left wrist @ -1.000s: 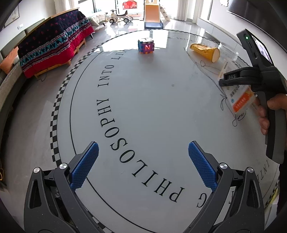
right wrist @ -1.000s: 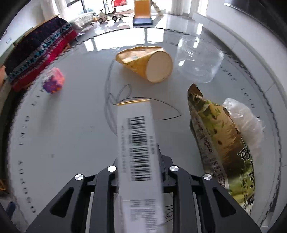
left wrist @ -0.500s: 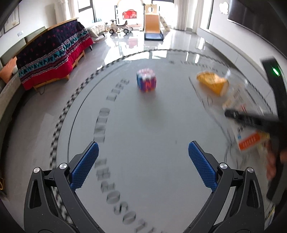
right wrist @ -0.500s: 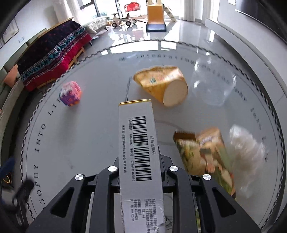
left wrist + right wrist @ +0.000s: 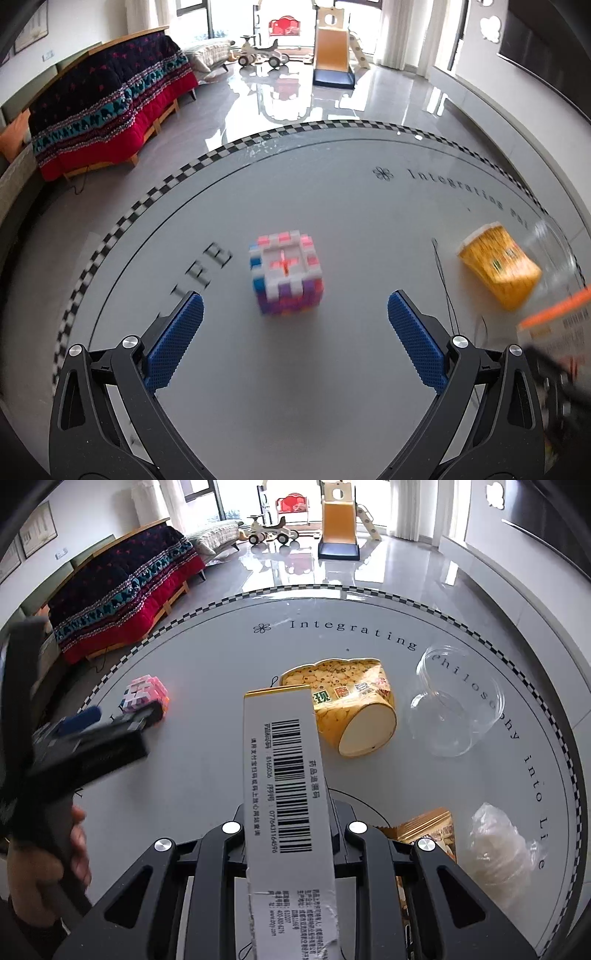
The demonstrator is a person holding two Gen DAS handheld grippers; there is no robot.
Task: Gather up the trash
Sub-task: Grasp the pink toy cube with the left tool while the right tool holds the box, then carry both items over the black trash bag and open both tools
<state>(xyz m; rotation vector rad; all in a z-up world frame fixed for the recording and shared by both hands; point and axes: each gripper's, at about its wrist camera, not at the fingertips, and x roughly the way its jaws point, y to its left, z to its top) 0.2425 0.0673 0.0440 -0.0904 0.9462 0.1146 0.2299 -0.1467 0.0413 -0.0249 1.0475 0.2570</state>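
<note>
I hold a flat barcode box in my right gripper, jaws pressed on it, above the table's middle. My left gripper stands wide open and empty, near the colourful cube, toward the left edge.

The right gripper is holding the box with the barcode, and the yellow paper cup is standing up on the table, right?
Not quite. The right gripper does hold the barcode box, but the yellow paper cup is lying on its side on the table, as the right wrist view shows.
</note>
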